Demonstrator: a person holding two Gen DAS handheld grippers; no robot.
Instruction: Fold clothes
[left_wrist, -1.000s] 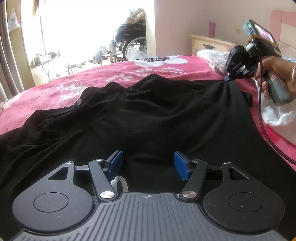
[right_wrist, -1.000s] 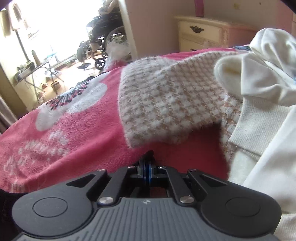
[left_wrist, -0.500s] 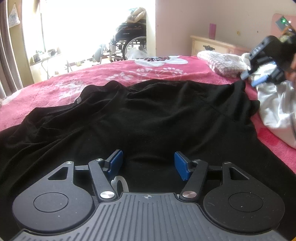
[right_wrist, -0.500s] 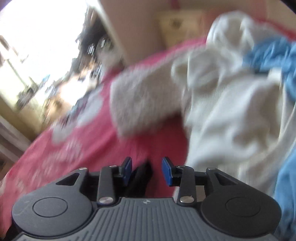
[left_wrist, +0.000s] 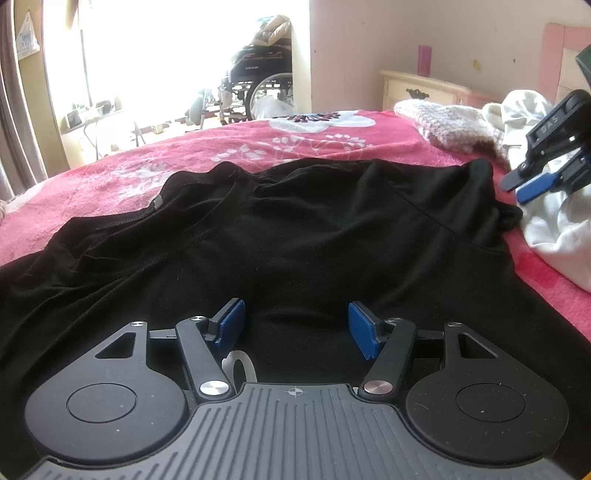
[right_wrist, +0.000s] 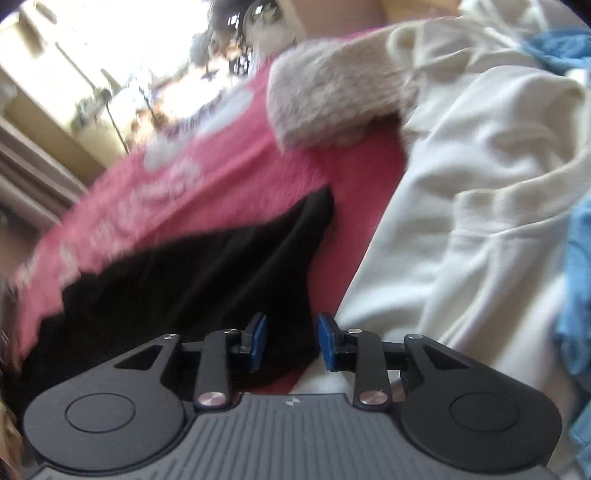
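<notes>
Left wrist view: our left gripper (left_wrist: 295, 325) hangs wide apart over the soft black shirt (left_wrist: 295, 229) spread on the fuzzy pink blanket (left_wrist: 258, 144); our right gripper (right_wrist: 291, 339) is closing, empty, beside cream knitwear (right_wrist: 461, 192).

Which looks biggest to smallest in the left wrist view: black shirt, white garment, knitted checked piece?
1. black shirt, filling most of the frame, though nearest the camera.
2-3. white garment and knitted checked piece look alike; the white one is cut off, so unranked.
</notes>
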